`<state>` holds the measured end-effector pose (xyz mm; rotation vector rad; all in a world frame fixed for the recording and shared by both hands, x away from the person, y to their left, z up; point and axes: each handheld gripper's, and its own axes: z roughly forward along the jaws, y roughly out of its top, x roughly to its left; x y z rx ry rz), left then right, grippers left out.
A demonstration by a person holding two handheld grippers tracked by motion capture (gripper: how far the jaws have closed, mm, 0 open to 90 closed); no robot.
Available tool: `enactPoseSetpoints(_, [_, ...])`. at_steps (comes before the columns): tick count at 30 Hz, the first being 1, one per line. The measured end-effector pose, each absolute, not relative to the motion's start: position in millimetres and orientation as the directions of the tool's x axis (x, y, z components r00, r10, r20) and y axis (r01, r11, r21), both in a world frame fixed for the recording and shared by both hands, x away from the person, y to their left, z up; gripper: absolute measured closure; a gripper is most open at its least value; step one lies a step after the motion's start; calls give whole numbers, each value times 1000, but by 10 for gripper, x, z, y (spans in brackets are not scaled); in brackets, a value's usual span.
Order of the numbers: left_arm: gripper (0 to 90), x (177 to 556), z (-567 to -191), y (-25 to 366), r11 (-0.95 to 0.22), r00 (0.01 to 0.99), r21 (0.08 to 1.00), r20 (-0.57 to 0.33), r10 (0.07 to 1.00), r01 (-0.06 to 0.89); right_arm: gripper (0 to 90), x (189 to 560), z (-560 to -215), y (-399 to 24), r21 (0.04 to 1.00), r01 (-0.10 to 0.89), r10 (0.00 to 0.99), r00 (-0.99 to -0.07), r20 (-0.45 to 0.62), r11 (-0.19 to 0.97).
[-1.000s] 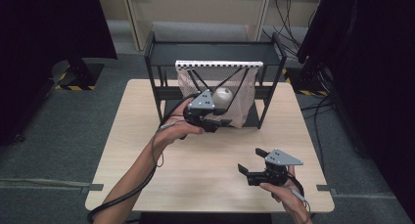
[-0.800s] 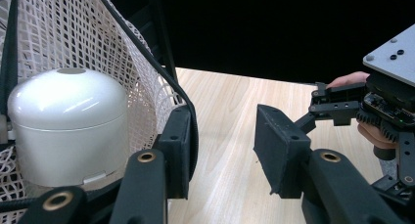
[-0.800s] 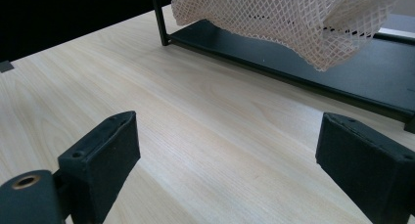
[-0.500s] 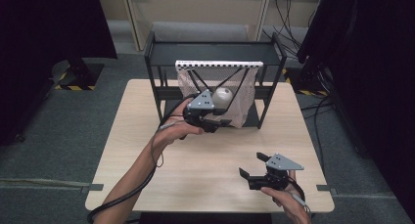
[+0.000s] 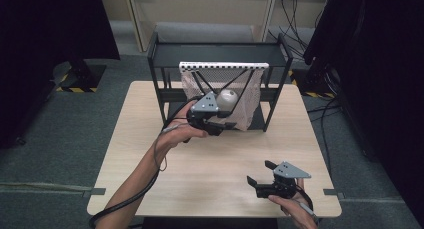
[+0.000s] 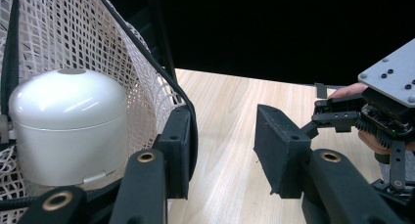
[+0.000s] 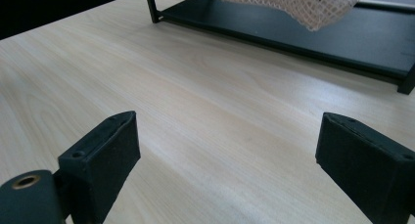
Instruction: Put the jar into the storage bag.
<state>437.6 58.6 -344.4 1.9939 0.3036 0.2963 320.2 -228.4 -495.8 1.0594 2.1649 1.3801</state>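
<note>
My left gripper sits part-open, empty, beside the net holding a white pot; my right gripper gapes wide over the table.

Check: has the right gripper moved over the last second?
Yes, slightly. The right gripper has slid down-frame toward the table's near edge, away from the black rack.
</note>
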Motion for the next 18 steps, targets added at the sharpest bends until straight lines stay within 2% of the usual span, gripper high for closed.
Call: enactPoseSetpoints(18, [581, 4375, -3444, 586, -418, 937, 905, 73, 340, 82, 93, 3107, -5107, -2404, 874, 428, 769, -631, 106, 231])
